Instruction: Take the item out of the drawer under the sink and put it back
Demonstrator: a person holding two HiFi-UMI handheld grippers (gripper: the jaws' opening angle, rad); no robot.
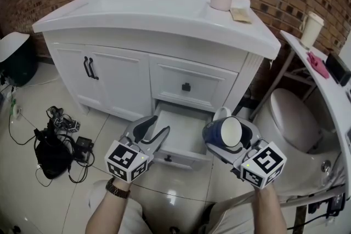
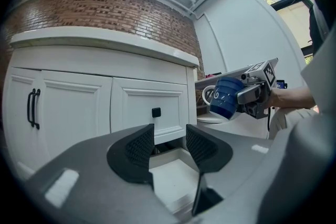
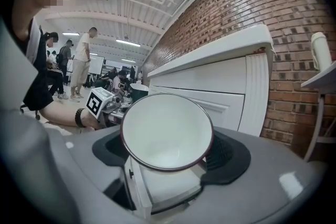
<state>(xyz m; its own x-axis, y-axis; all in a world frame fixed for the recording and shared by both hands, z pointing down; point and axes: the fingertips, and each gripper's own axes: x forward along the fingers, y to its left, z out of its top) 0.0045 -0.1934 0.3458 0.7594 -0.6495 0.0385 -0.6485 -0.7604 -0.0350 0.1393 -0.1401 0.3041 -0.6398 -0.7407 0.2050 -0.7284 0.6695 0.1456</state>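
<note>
Mug [image 1: 217, 135] clamped sideways in wide-spread right gripper [image 1: 229, 133], at 3 o'clock of open drawer [image 1: 184, 127]. Left gripper [image 1: 151, 132] parted, holding nothing, at drawer's 9 o'clock edge.

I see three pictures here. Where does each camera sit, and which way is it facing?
Head view: on the person's head, looking steeply down at the white vanity and its open drawer; both forearms, left tongs and right tongs show.
Left gripper view: rides the left tongs, facing the cabinet doors; those tongs, open, show below.
Right gripper view: rides the right tongs, looking into the blue mug they clamp.
Shared: each gripper view catches the other hand's tongs.
</note>
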